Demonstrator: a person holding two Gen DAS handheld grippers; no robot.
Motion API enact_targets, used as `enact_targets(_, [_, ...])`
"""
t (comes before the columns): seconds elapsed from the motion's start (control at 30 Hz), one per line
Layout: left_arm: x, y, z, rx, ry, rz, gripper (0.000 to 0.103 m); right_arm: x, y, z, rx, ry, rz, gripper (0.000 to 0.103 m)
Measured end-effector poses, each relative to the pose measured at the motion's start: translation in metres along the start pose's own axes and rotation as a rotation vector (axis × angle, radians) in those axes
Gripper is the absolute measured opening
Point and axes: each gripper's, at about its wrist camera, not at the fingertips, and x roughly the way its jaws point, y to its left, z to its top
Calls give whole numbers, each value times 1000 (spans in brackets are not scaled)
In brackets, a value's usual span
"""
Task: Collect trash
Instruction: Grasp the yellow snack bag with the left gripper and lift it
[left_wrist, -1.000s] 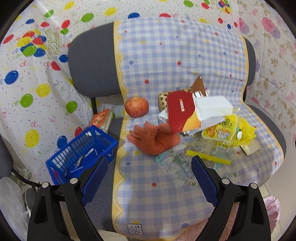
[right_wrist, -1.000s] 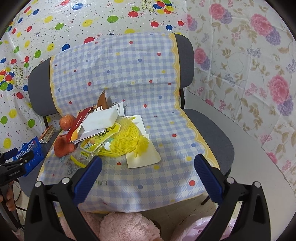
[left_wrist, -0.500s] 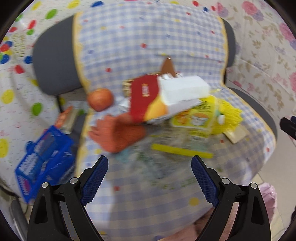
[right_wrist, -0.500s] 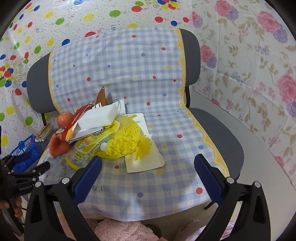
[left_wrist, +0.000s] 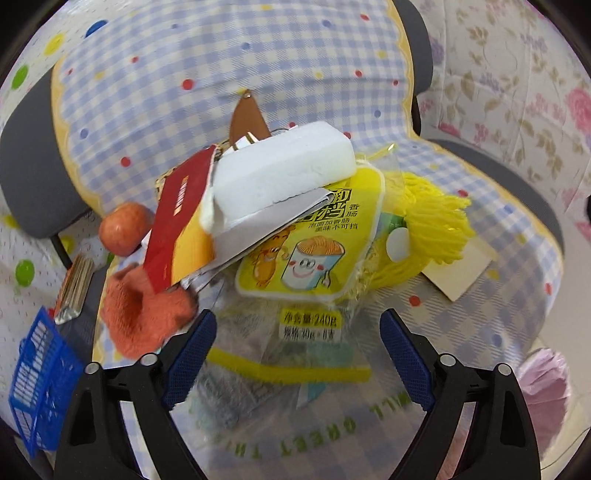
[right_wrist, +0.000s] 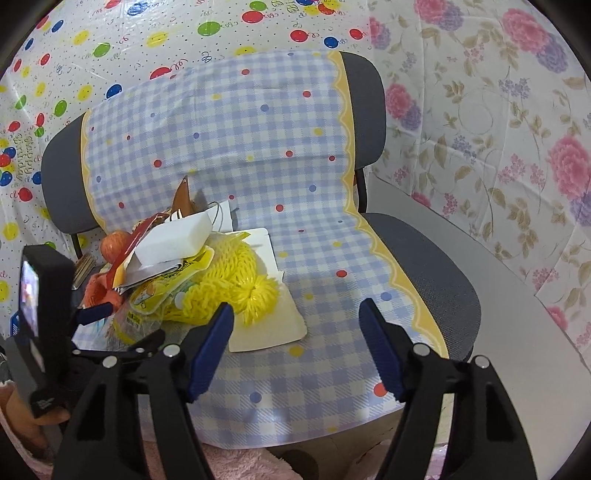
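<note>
Surveying: a grey chair (right_wrist: 436, 266) draped in a blue checked cloth (right_wrist: 258, 147), with a heap of litter on the left part of the seat.
Left tongs (left_wrist: 297, 343): spread, nothing between the blue pads; the jaws have just been closing a little. They hang low in the left wrist frame, directly over a clear plastic bag (left_wrist: 314, 417) with green lettering and a yellow strip (left_wrist: 288, 367) lying on it.
Right tongs (right_wrist: 295, 339): spread and empty, jaws have just been narrowing. They sit at lower centre of the right wrist frame over bare cloth, with the left pad near a cream card (right_wrist: 269, 328).
Litter heap: white foam block (left_wrist: 284, 173) on top, resting on grey folded paper and a red and orange packet (left_wrist: 177, 225); below them a yellow sausage packet (left_wrist: 310, 258) with cartoon print.
Beside the heap: yellow knitted hat (left_wrist: 432, 229) to the right, touching the sausage packet; orange glove (left_wrist: 144, 314) at lower left; apple (left_wrist: 123, 229) at left.
Off the seat: blue basket (left_wrist: 40, 380) at the lower left edge; pink bag (left_wrist: 543, 391) at lower right.
Person: a hand (right_wrist: 33, 432) in the lower left corner of the right wrist frame, holding the left tool.
</note>
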Motion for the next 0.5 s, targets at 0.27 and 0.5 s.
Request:
enact_targets(0.27, [-2,3,4,66,-22,37,46,-8,1,-1,-4,-12,23,64])
enact_targets(0.5, [-72,32,26,-49,-226,-84,31,-20,2,1,3,-47,44,64])
